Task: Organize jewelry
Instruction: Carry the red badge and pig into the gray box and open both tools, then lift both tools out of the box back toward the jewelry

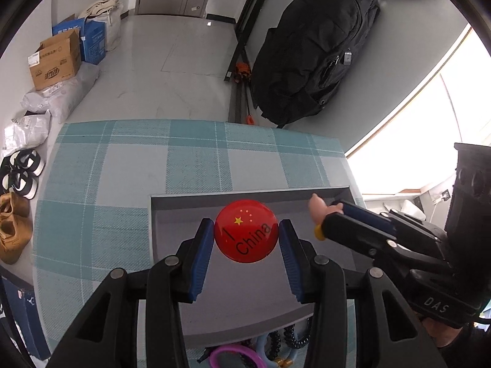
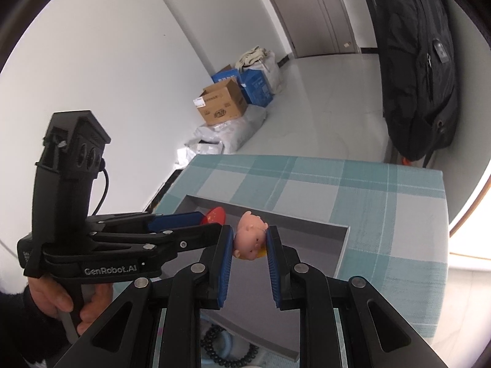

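Hovering over the grey tray, a round red badge sits clamped edge to edge in the left gripper; it looks light, stiff and glossy, so the rim is the sensible place to hold it, since the domed face would likely slip. Just beside it the right gripper is closed on a small pink pig figure, pinched at the sides of its head; it seems light and slightly rubbery, giving good grip. Both hang above the tray's bare floor. Nearer the cameras, dark bead bracelets and a purple ring lie below the grippers, on the checked worktop
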